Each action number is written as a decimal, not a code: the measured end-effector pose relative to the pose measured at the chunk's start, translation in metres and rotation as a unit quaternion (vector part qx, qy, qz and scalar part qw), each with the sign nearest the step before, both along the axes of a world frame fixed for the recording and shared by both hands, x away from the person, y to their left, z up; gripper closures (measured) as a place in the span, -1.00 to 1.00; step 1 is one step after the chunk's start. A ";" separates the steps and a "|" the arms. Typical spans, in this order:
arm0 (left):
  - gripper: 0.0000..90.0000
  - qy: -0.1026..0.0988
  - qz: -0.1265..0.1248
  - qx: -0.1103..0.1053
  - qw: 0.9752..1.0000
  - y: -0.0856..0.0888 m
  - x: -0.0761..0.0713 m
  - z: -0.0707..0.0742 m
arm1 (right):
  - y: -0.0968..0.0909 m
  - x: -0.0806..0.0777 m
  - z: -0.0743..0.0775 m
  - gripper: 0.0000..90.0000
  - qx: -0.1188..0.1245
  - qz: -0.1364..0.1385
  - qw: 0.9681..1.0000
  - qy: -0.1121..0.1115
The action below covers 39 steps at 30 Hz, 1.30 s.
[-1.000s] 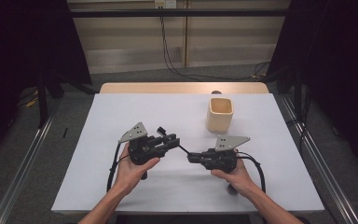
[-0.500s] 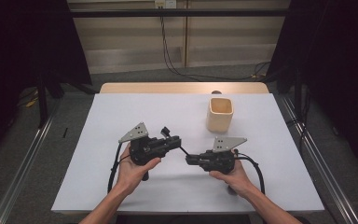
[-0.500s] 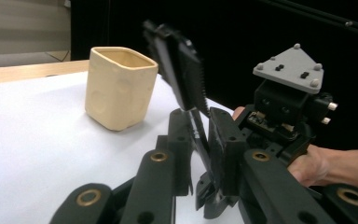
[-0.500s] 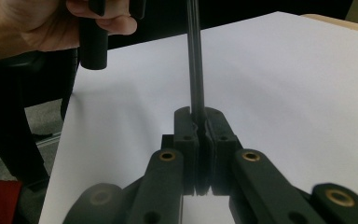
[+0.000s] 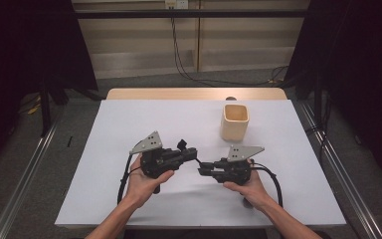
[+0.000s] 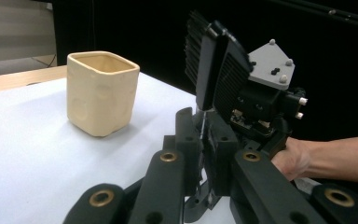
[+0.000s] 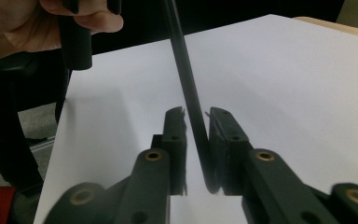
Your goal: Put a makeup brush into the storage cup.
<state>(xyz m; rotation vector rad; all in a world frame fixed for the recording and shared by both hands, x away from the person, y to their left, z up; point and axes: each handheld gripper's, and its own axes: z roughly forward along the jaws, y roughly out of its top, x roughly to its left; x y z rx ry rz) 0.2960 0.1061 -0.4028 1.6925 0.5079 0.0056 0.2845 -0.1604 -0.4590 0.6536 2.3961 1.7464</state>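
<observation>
Left hand [image 5: 142, 181]: wrapped around the handle of the left gripper [image 5: 195, 153], which is tilted inward toward the table's middle.
Right hand [image 5: 246, 186]: wrapped around the right gripper [image 5: 202, 169], which is aimed at the other so that the tips nearly meet.
Brush [image 6: 214, 65]: a slim black item with a bristled head, carried over the near middle of the table [image 5: 129, 119]. The head is raised and the thin stem is run down through both sets of jaws.
Left jaws: clenched on the stem, judged to be the carrying grip.
Right jaws: set on either side of the stem, with a sliver of gap seen at one pad. Whether it is pinched cannot be told.
Reason judged: a hand-over between grippers, made in the air.
Cup [image 5: 235, 121]: cream, square-sided, upright and empty, left well apart at the far right.
Change: the grippers have been drawn closer together and the brush head carried slightly rightward. The cup is unmoved.
</observation>
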 end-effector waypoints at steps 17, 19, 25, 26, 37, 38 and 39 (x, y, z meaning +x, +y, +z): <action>0.90 0.004 0.010 -0.004 1.000 0.008 0.003 0.005 | -0.003 -0.001 0.007 -0.17 0.000 -0.018 1.000 0.003; 0.90 0.004 0.011 -0.006 1.000 0.010 0.003 0.007 | -0.003 -0.001 0.007 -0.31 0.000 -0.017 1.000 0.002; 0.90 0.002 0.015 -0.003 1.000 0.014 0.003 0.009 | -0.002 -0.001 0.007 -0.68 -0.001 -0.029 1.000 0.009; 0.90 0.003 0.016 -0.002 1.000 0.015 0.003 0.010 | -0.003 0.000 0.008 -0.73 0.001 -0.029 0.999 0.012; 0.90 0.007 0.022 0.022 0.999 0.023 0.006 0.014 | -0.010 0.000 0.009 -0.97 0.017 -0.028 0.999 0.012; 0.90 0.007 0.023 0.026 0.999 0.024 0.006 0.014 | -0.010 0.000 0.009 -0.98 0.017 -0.030 0.999 0.011; 0.90 0.010 0.022 0.027 0.999 0.025 0.007 0.015 | -0.011 0.000 0.009 -0.98 0.014 -0.032 0.999 0.011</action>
